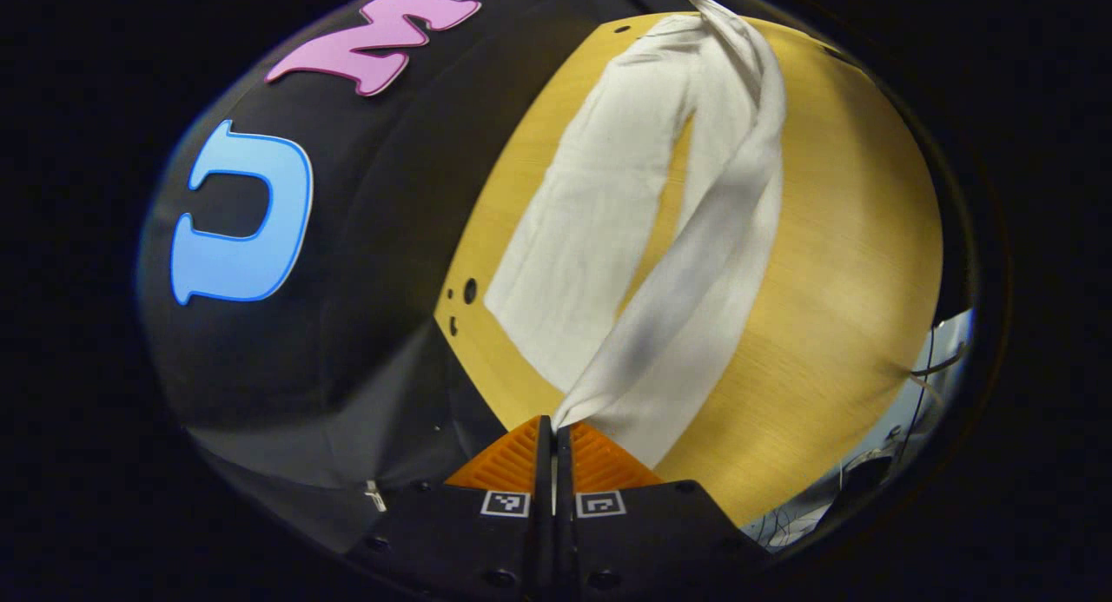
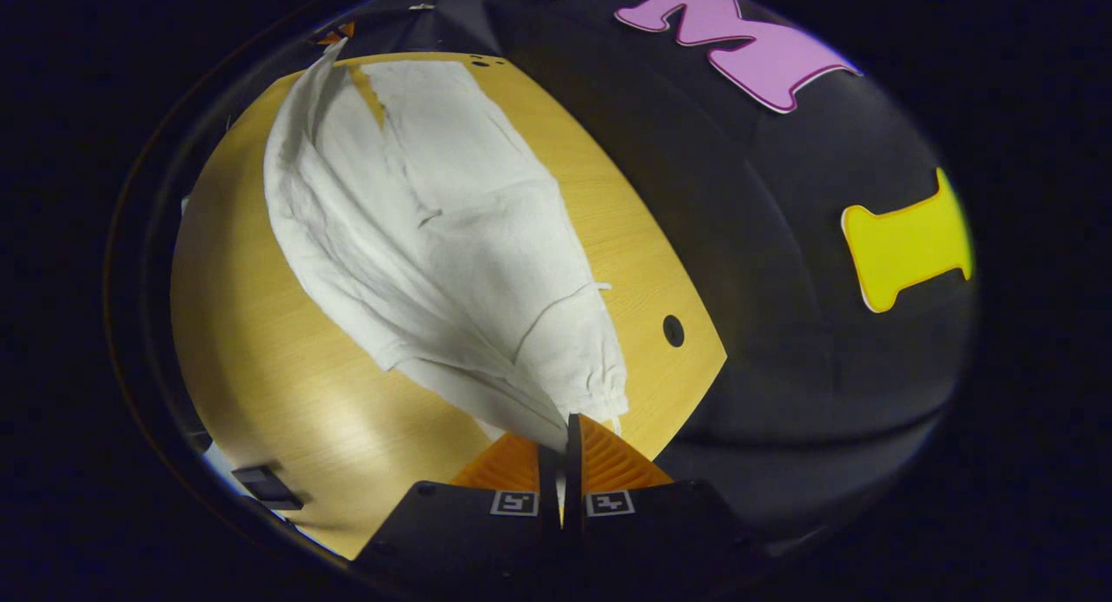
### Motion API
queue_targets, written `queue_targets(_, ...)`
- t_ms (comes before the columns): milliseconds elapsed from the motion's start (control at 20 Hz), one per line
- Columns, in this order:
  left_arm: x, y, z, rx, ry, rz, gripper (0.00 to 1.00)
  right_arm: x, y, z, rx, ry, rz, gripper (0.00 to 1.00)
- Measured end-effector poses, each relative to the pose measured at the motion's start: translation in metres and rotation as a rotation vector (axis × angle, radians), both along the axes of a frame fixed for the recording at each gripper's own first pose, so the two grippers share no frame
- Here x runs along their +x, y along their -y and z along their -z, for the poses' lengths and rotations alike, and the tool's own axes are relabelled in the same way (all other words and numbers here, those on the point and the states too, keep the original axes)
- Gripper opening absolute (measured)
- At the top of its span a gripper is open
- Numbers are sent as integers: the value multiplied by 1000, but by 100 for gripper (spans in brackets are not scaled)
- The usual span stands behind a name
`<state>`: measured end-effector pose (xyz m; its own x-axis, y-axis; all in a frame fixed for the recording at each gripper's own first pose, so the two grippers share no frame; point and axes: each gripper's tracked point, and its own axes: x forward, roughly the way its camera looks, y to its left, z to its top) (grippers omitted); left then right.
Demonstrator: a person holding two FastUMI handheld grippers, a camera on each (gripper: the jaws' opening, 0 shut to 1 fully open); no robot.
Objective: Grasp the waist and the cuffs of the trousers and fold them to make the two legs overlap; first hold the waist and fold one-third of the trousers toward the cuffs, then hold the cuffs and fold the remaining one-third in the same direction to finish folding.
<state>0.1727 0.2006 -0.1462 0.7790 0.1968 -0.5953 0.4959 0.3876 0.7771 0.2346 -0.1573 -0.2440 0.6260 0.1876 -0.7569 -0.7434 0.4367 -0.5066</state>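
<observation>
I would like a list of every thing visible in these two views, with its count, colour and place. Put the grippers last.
trousers: one pair, white, on the table; one leg lies flat, the other is lifted by cuff and waist.
table: one, light wood with small dark holes near its edge, under the trousers.
booth wall: one, black cloth, behind the table.
cables: a few, dark, beyond the table's edge in the left gripper view.
left gripper: one, shut on the cuff end of the trousers.
right gripper: one, shut on the waist end of the trousers.
</observation>
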Motion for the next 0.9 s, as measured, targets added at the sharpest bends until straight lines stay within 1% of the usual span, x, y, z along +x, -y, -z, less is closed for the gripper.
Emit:
queue_targets(150,63,1,-20,-27,42,7,5,39,-10,-6,63,0,79,5)
queue_targets(250,105,3,-24,-37,55,29,5,64,-15,-6,94,-11,122,5)
queue_targets(350,145,7,-19,-56,60,38,5,89,-23,-1,136,-26,166,5)
queue_targets(500,195,14,-7,-103,65,36,5,127,-27,5,198,-33,254,5)
queue_targets(650,237,18,-1,-204,105,-20,5,164,-27,8,290,-23,368,5)
queue_targets(800,270,12,2,-318,157,-142,5,193,-22,18,369,-32,502,5)
queue_targets(900,286,8,17,-336,168,-194,5,201,-20,21,405,-19,561,5)
